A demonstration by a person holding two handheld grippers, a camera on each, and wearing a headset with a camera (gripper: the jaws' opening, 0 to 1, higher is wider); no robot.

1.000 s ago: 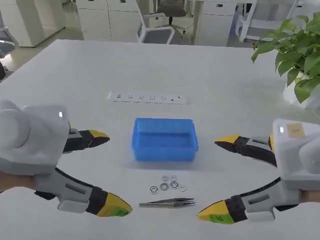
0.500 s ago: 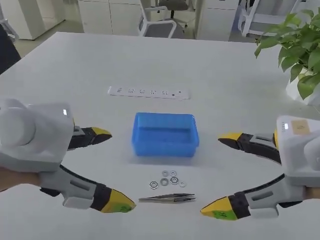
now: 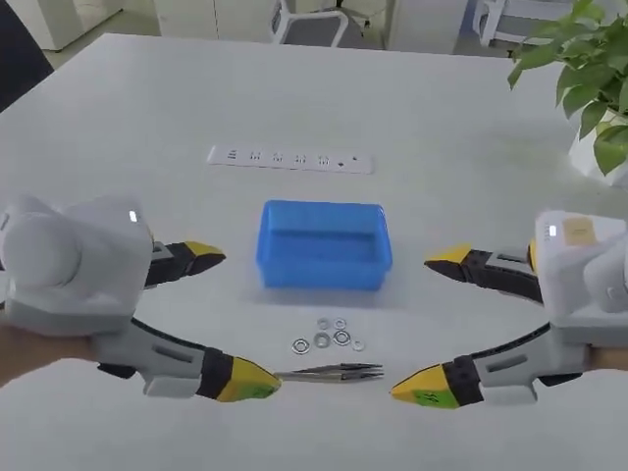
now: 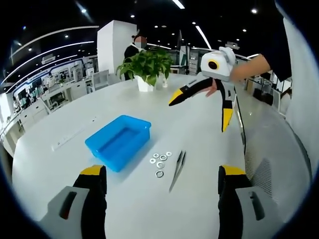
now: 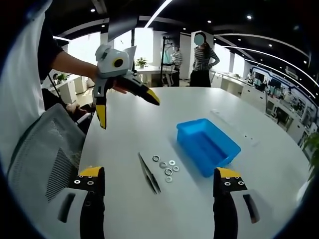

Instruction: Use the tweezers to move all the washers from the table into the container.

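Container (image 3: 324, 273), blue and open-topped with nothing visible inside, stands on the table (image 3: 471, 147) ahead of both grippers, beyond their jaw tips and about midway between them; left gripper (image 3: 235, 320) and right gripper (image 3: 420, 326) face each other across the work, each with jaws spread wide and holding nothing; tweezers (image 3: 329, 372) lie flat on the table in the gap between the two lower jaw tips, on the person's side of the container, with their long axis running from one gripper toward the other, so each gripper looks along their length rather than across it; in the left gripper view the tweezers (image 4: 175, 172) lie straight ahead between the jaws, and in the right gripper view the tweezers (image 5: 148, 173) lie ahead and a little left of centre; the forked working end seems to point toward the right gripper and the joined end toward the left gripper; in the head view the left gripper's lower tip sits just beside the joined end, a shade nearer than the right gripper's tip is to the fork, though neither gripper's height above the table can be read; a pick-up, I judge, calls for jaws turned across that long axis; washers (image 3: 329, 337) sit in a small cluster just beyond the tweezers, toward the container, apart from both grippers.
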